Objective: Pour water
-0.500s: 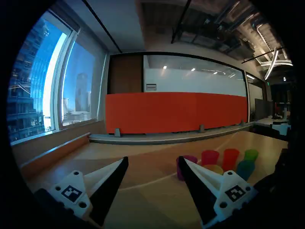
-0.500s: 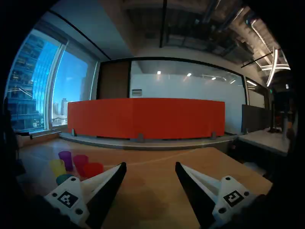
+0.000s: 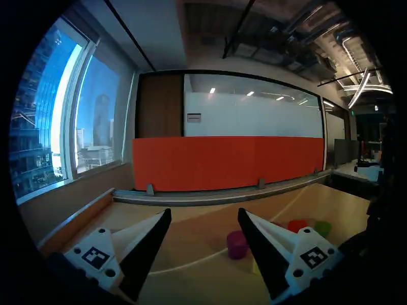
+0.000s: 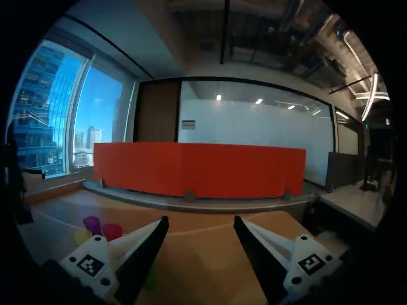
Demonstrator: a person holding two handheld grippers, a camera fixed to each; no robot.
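Hovering over the surface (image 3: 198,256), the left gripper (image 3: 203,212) and the right gripper (image 4: 201,219) have fingers open and empty, probably because the coloured cups (image 3: 237,244), standing between them, are not yet reached.

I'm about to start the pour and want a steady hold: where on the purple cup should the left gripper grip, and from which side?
Probably best across the side wall of the purple cup, about halfway up, coming in level from the near side. It stands upright, the left gripper is open, and bare table lies before it; the red cup stands beyond, to its right.
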